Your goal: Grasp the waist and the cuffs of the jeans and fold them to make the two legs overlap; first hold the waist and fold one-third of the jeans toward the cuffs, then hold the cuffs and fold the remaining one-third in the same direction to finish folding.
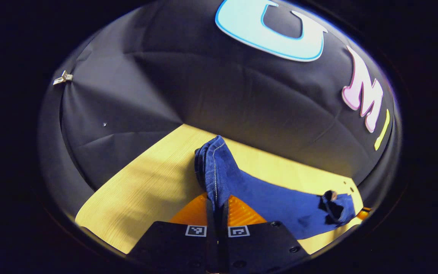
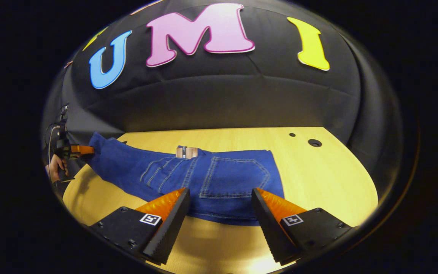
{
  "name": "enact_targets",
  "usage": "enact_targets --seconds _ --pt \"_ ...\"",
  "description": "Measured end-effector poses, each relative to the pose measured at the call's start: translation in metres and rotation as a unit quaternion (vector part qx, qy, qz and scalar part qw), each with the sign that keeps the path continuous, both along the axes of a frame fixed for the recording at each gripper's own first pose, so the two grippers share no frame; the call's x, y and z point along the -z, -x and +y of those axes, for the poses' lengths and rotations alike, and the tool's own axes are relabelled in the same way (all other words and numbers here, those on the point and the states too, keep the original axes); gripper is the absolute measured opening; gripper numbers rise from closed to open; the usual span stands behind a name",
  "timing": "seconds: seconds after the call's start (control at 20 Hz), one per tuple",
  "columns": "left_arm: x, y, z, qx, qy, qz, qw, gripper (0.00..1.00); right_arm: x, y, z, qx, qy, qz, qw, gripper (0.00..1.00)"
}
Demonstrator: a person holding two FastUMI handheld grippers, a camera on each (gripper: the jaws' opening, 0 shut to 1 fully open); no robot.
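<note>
While the jeans point(image 2: 188, 175) lay stretched across the wooden table point(image 2: 318, 175), the left gripper point(image 1: 216, 207) was clamped on the cuffs point(image 1: 213, 167), both fingers pinching the doubled denim and lifting it off the surface. Near the waist point(image 2: 238, 179), the right gripper point(image 2: 221, 213) hung wide open and empty, its fingers either side of a back pocket point(image 2: 234, 177). A hand point(image 2: 53, 167) held the left gripper at the table's far end.

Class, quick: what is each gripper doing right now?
Left gripper: jaws closed on the jeans at the cuff end.
Right gripper: jaws open, holding nothing, near the waist.
</note>
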State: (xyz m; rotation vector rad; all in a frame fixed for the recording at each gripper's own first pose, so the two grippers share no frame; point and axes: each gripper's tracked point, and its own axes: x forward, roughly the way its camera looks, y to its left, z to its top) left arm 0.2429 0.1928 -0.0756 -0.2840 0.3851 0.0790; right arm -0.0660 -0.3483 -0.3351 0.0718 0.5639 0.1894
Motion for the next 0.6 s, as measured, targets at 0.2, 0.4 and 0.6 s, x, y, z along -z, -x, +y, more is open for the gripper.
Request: enact_targets --seconds 0.2,0.4,0.6 --pt "-0.079 0.029 -0.016 0.028 -0.026 -0.014 0.999 0.06 -0.015 0.005 -0.029 0.019 0.004 0.003 1.000 0.99" --pt "-0.143 0.039 -0.093 0.058 -0.052 -0.024 0.997 0.06 -0.043 0.012 -0.073 0.046 0.019 -0.008 0.999 0.99" --pt "-0.180 0.034 -0.197 0.097 -0.055 -0.035 0.993 0.06 -0.071 0.026 -0.119 0.089 0.006 -0.011 0.996 0.99"
